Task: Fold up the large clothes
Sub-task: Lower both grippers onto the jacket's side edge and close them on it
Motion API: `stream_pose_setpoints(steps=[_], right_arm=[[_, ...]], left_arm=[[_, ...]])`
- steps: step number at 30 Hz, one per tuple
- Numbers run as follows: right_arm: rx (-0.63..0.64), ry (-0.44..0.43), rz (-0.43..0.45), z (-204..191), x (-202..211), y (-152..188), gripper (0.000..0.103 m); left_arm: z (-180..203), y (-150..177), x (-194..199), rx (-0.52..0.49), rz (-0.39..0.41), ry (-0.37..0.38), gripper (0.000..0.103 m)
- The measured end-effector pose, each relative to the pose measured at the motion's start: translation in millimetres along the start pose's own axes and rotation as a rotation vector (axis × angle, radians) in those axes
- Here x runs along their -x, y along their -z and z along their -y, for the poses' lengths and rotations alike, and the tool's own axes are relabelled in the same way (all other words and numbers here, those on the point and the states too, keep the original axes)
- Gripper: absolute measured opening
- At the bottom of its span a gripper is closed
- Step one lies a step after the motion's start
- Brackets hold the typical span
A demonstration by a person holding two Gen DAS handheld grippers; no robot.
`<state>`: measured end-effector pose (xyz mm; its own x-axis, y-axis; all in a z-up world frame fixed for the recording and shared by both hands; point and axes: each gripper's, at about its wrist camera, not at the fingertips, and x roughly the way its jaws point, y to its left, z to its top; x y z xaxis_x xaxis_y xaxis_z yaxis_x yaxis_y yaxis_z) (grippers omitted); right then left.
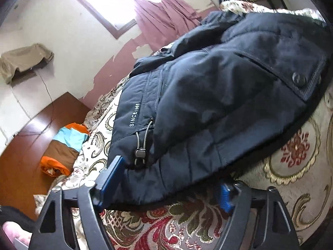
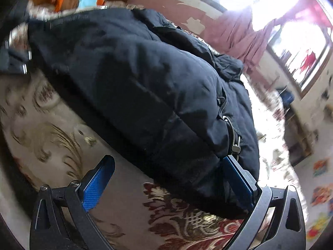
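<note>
A large dark navy padded jacket [image 1: 218, 95] lies on a bed with a floral cover [image 1: 295, 156]. It has "SINCE 1988" lettering, a drawcord toggle [image 1: 139, 153] and a buttoned pocket flap. My left gripper [image 1: 168, 181] is open, its blue pads either side of the jacket's hem edge. In the right wrist view the same jacket [image 2: 135, 87] lies bunched on the cover [image 2: 47, 114]. My right gripper [image 2: 168, 179] is open, with the jacket's corner between its fingers and the right pad [image 2: 239, 179] against the fabric.
An orange, blue and brown folded cloth [image 1: 62, 145] lies at the bed's left edge by a wooden surface [image 1: 31, 137]. Pink curtains [image 1: 162, 14] hang at a bright window. A beige garment [image 1: 22, 60] hangs on the wall.
</note>
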<state>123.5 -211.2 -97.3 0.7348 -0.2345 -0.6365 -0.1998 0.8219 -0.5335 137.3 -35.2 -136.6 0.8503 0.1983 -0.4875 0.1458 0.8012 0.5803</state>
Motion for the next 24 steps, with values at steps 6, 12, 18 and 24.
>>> stream_pose_setpoints(steps=[6,12,18,24], right_arm=[[-0.049,0.174,0.055,1,-3,-3,0.101],[-0.218,0.125,0.221,31,27,-8,0.094],[-0.31,-0.014,0.278,47,32,-6,0.065],[-0.324,-0.034,0.308,48,36,-4,0.051]], left_arm=[[-13,3,-1,0.083,0.01,0.059,0.07],[-20,4,0,0.119,0.029,0.086,0.07],[-15,9,7,0.115,0.033,0.099,0.07],[1,6,6,0.043,0.038,0.022,0.07]])
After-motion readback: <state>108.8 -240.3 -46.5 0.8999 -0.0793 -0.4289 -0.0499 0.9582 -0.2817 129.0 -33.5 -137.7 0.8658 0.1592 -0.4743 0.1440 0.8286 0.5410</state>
